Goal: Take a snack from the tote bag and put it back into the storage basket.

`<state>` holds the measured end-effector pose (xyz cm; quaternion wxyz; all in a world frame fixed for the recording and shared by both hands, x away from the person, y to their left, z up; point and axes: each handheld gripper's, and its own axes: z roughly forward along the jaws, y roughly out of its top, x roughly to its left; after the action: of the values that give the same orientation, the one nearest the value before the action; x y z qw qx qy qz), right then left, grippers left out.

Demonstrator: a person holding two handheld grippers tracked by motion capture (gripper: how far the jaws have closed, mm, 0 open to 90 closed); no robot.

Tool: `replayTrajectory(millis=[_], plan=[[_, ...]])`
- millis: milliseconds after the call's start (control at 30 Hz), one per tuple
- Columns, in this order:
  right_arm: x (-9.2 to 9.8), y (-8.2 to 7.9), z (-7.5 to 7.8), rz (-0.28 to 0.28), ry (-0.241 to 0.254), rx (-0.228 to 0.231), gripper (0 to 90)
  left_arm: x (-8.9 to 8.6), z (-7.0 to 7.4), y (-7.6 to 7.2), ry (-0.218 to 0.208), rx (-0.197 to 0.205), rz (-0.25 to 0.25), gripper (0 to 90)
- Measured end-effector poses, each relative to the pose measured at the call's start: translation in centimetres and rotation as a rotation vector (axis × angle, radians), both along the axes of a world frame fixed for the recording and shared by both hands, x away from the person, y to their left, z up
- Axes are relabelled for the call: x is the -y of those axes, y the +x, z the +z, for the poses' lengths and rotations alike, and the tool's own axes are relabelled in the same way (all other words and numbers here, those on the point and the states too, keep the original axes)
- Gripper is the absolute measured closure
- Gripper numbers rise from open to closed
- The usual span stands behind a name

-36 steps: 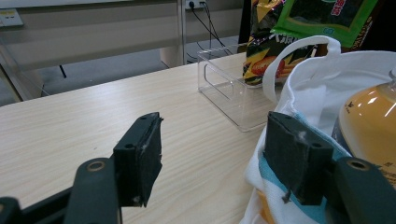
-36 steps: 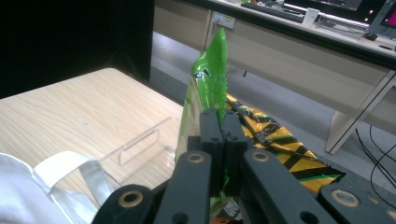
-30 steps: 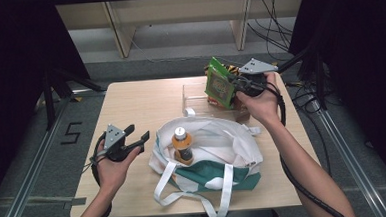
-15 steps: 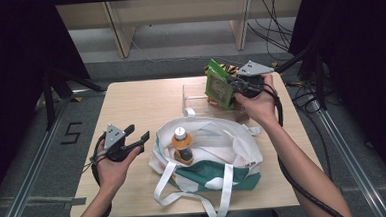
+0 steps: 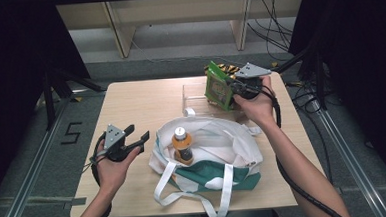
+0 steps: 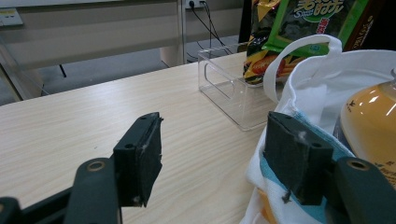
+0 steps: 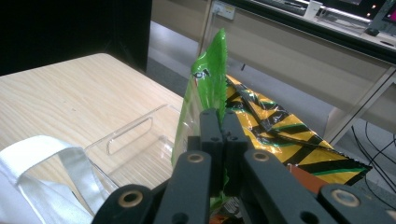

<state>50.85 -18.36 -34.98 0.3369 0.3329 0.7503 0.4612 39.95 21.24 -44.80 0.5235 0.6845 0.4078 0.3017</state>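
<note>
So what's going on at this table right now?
A person is packing a white tote bag using two handheld grippers. The right gripper has its fingers shut on a green snack packet, held up above a clear plastic bin. The left gripper waits open beside the bag, where an orange bottle already stands.

From above the near edge we look forward and down on the whole table [image 5: 145,98]. The left gripper view sits low, close above the tabletop, facing the clear box [image 6: 229,93]. The right gripper view looks from the far side toward that same box [image 7: 135,140], which all three views share.
</note>
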Motion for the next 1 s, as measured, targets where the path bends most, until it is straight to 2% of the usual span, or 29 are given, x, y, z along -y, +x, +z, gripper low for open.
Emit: replayTrajectory(millis=[33, 100, 400, 500, 567, 600, 700, 767, 933, 1000], plan=[[0.02, -0.02, -0.01, 0.002, 0.001, -0.013, 90.0, 0.0, 0.0, 0.0, 0.0, 0.0, 0.0, 36.4], [-0.05, 0.03, -0.17, -0.003, -0.001, -0.001, 90.0, -0.01, 0.0, 0.0, 0.0, 0.0, 0.0, 36.4], [-0.06, 0.06, -0.25, 0.001, -0.007, -0.019, 90.0, -0.01, 0.01, 0.01, -0.001, 0.001, 0.0, 36.4], [-0.16, 0.17, -0.4, -0.008, -0.005, -0.004, 90.0, -0.01, 0.0, 0.01, -0.002, 0.001, 0.0, 36.4], [-0.24, 0.09, -0.4, -0.002, -0.002, -0.028, 90.0, -0.01, 0.01, 0.01, -0.002, 0.001, 0.0, 36.4], [-0.18, 0.29, -0.4, 0.001, -0.014, 0.002, 90.0, -0.01, 0.01, 0.01, -0.002, 0.002, 0.0, 36.4], [-0.38, 0.25, -0.39, -0.004, -0.006, -0.003, 90.0, -0.02, 0.0, 0.02, -0.004, 0.002, 0.0, 36.3], [-0.39, 0.33, -0.33, -0.001, -0.021, 0.014, 90.0, -0.02, 0.01, 0.01, -0.004, 0.002, 0.0, 36.3], [-0.73, 0.32, -0.3, 0.004, -0.01, 0.013, 90.0, -0.01, 0.0, 0.02, -0.004, 0.002, -0.001, 36.4], [-0.85, 0.4, -0.32, 0.007, -0.019, 0.025, 90.0, -0.02, 0.0, 0.04, -0.003, 0.002, -0.001, 36.4]])
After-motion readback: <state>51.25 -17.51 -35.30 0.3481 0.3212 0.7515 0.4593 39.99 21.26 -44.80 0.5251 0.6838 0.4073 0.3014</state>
